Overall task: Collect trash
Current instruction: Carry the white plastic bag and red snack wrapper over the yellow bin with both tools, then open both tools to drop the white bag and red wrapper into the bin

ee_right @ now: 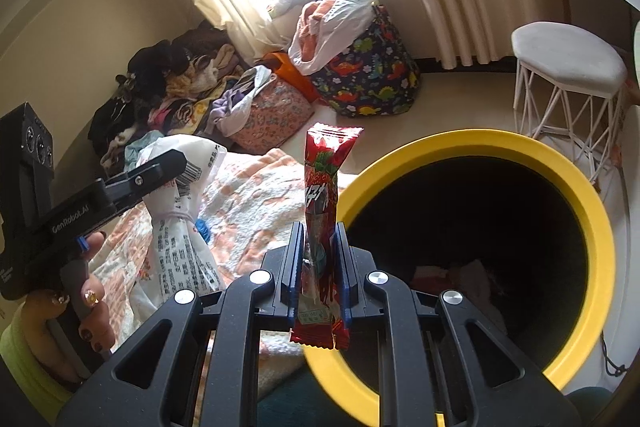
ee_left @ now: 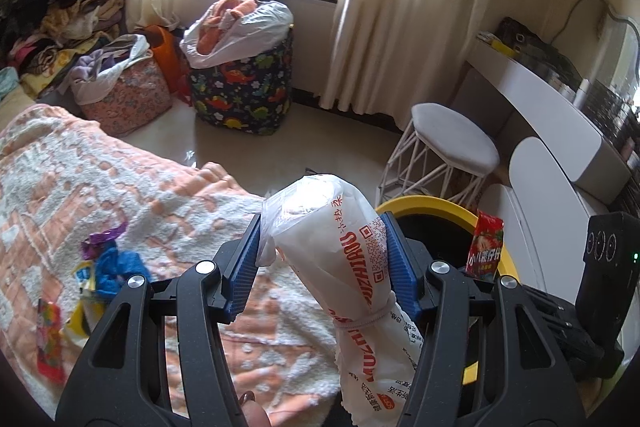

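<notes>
Right tool [ee_right: 318, 259] pinches a red foil snack wrapper [ee_right: 322, 211] beside the yellow-rimmed black bin [ee_right: 472, 147], probably for dropping; left tool [ee_left: 324, 259], lower centre, grips a tied white plastic bag [ee_left: 340, 239].

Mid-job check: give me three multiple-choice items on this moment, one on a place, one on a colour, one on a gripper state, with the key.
1. Where do loose wrappers still lie?
A. on the blanket
B. on the stool
C. on the windowsill

2. What colour is the bin rim?
A. green
B. yellow
C. white

3. What is the left gripper doing?
A. hanging open
B. shut on nothing
C. shut on the white plastic bag

Key: 1 A, they sit on the orange-and-white blanket. 2 B, a yellow ring around a dark opening. 3 C, both blue pads press the bag, while the right gripper clamps the red snack wrapper.
</notes>
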Tool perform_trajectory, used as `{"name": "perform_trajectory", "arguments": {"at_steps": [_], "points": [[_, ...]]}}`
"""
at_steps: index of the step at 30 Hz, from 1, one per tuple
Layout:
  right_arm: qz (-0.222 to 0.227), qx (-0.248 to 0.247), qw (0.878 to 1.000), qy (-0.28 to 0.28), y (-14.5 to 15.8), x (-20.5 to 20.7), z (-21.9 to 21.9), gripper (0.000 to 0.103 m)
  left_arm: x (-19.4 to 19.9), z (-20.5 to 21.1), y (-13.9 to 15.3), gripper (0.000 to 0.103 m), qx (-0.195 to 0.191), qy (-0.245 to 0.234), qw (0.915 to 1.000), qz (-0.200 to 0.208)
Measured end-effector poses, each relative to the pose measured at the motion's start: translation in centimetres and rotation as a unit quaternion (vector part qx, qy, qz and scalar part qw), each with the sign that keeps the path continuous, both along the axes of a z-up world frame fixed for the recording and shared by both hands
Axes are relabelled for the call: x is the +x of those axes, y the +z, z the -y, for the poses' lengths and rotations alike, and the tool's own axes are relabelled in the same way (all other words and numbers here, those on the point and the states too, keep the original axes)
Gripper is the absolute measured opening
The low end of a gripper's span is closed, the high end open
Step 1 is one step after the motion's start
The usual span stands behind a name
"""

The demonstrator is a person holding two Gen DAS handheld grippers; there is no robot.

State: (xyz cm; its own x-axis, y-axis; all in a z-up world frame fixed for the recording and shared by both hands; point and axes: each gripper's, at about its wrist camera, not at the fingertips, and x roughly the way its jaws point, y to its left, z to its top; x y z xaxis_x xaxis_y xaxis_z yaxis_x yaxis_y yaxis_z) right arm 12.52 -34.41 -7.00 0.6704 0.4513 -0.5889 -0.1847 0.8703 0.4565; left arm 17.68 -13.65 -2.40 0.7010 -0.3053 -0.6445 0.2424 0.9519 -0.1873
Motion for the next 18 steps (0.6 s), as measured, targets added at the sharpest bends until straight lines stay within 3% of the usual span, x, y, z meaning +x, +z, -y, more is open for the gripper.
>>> {"name": "perform_trajectory", "arguments": {"at_steps": [18], "points": [[-0.016,0.013,0.997,-0.079,-1.5,-0.6,6.2,0.015,1.4,6.9,-1.7,0.05,0.017,-0.064,0.9978,-0.009]]}}
